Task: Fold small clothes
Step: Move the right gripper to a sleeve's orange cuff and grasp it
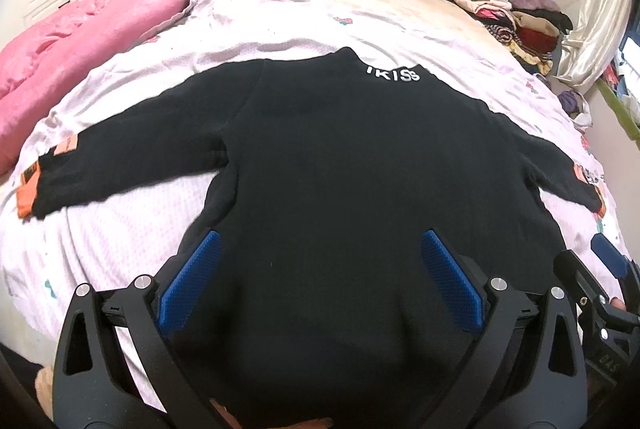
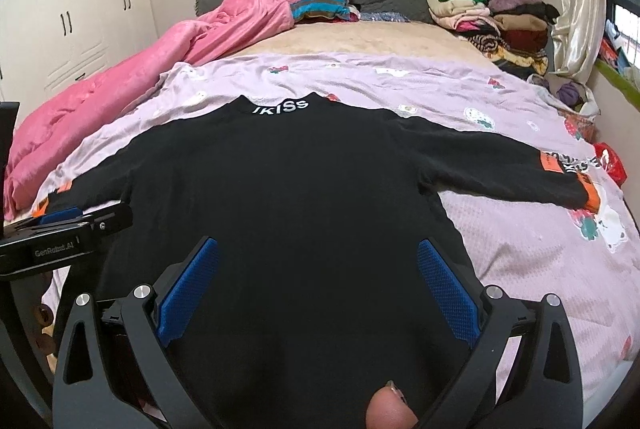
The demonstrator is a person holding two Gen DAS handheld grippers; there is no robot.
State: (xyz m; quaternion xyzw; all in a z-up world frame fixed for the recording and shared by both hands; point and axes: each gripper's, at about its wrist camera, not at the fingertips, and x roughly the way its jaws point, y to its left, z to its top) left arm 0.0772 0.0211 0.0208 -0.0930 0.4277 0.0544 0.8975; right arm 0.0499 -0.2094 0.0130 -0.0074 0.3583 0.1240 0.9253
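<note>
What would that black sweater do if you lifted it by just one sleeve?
The black sweater would probably sag and trail, since it lies limp and flat on the bed sheet. It looks thick and fleecy, so likely grippy rather than slippery. Nothing about it looks fragile or apt to roll.

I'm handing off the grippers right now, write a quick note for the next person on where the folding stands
Left gripper: open, nothing held, over the near hem of the black sweater.
Right gripper: open, nothing held, also over the near hem, to the left gripper's right.
Sweater: lies flat on the sheet, collar away from you, both sleeves spread out to the sides.
Done: sweater is laid out; no fold shows yet.
Left: probably fold the sleeves in, then fold the body. Folded clothes sit stacked at the far right of the bed, likely where it goes.
</note>
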